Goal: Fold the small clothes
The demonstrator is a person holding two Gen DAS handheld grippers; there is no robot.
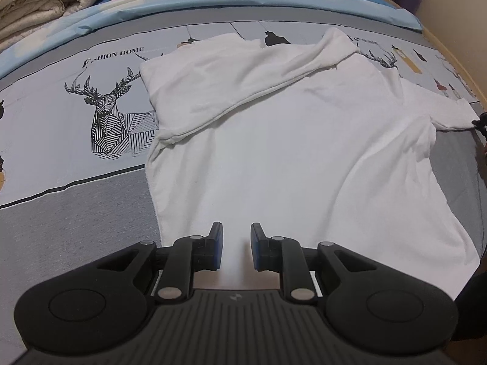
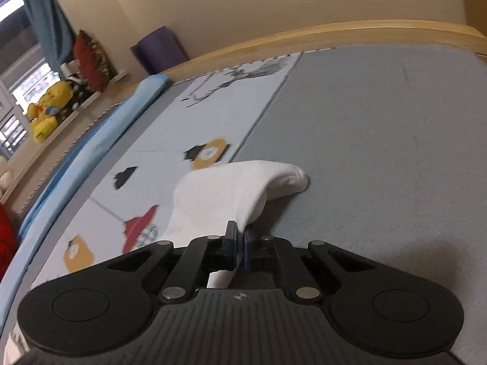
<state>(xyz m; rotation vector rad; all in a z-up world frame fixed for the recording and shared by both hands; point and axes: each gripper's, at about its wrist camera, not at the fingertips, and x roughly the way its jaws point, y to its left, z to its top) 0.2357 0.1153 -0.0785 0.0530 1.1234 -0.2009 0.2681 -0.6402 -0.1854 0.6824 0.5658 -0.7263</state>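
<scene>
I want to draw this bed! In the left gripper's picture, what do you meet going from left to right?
Black deer print → white T-shirt → right gripper, just peeking in at the edge by the shirt's sleeve.

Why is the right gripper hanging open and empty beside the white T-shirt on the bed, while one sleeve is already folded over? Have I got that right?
Not quite. The right gripper is not open and empty: the right wrist view shows its jaws shut on a fold of the white T-shirt. The rest holds: the shirt lies on the bed, and one sleeve is already folded over it.
</scene>
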